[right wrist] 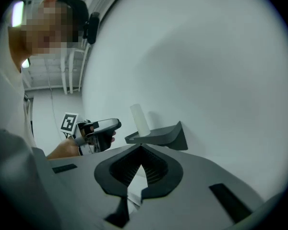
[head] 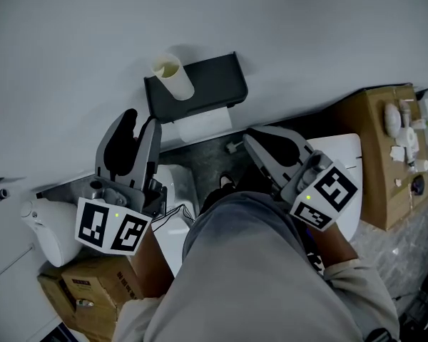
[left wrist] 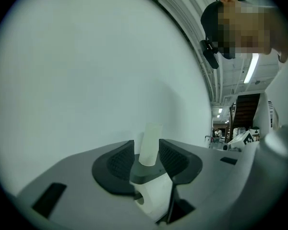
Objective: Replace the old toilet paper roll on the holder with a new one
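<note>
Two grippers are held up in front of a pale grey wall [head: 71, 41], both pointing at a dark grey plastic holder with a flat shelf on top [head: 207, 84] that is fixed to this wall.

An empty beige cardboard tube [head: 172, 75] stands on the left end of the shelf, a little tilted. Under the shelf hangs a full white toilet paper roll [head: 203, 125], touching the underside of the holder.

The left gripper [head: 139, 123] is just beside the left edge of the holder, and its jaws stand apart. In the left gripper view the cardboard tube [left wrist: 152, 140] shows in the gap between the jaws, with the edge of the shelf [left wrist: 146, 172] and the white roll [left wrist: 156, 198] below it. All three lie beyond the tips, and the pads do not press on anything.

The right gripper [head: 251, 140] is near the right side of the roll, lower than the shelf. Its jaws are clenched, with the tips meeting [right wrist: 140, 152] and nothing between them. From its own view the tube [right wrist: 139, 120] and the holder [right wrist: 161, 137] are ahead, and the left gripper [right wrist: 103, 128] is seen further left.

A brown cardboard box [head: 381, 155] stands at the right, well apart from the holder.
</note>
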Demonstrator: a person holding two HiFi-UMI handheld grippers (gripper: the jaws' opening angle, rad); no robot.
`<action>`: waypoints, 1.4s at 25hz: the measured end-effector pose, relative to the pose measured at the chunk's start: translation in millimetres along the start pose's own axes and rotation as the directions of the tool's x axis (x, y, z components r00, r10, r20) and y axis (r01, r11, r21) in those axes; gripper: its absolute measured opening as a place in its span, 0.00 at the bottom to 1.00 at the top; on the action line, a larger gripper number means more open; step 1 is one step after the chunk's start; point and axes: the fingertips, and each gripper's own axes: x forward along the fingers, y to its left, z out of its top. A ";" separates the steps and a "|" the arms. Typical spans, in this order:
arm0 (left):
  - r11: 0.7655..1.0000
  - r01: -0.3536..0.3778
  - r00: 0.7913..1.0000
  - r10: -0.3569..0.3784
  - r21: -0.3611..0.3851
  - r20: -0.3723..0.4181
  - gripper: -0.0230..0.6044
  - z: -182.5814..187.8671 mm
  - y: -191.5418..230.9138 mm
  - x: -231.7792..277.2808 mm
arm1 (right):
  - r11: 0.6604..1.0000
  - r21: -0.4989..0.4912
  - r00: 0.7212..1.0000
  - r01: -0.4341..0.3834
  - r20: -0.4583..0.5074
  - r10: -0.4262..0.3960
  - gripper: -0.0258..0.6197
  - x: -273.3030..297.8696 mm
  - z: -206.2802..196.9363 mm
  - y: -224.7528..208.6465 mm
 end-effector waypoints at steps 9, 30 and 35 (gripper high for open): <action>0.994 -0.041 0.996 0.048 -0.099 0.074 0.05 -26.2 -9.1 -35.5 | 0.981 -0.168 0.995 0.096 0.029 -0.092 0.07 -6.5 9.9 14.1; 0.986 -0.003 1.000 0.004 -0.165 0.007 0.04 -66.5 -34.7 -37.9 | 0.967 -0.196 0.986 0.162 0.059 -0.153 0.06 -39.0 36.7 8.2; 0.984 0.001 1.000 -0.006 -0.178 -0.028 0.04 -78.7 -31.5 -35.9 | 0.970 -0.166 0.983 0.181 0.052 -0.174 0.06 -42.7 34.4 -1.7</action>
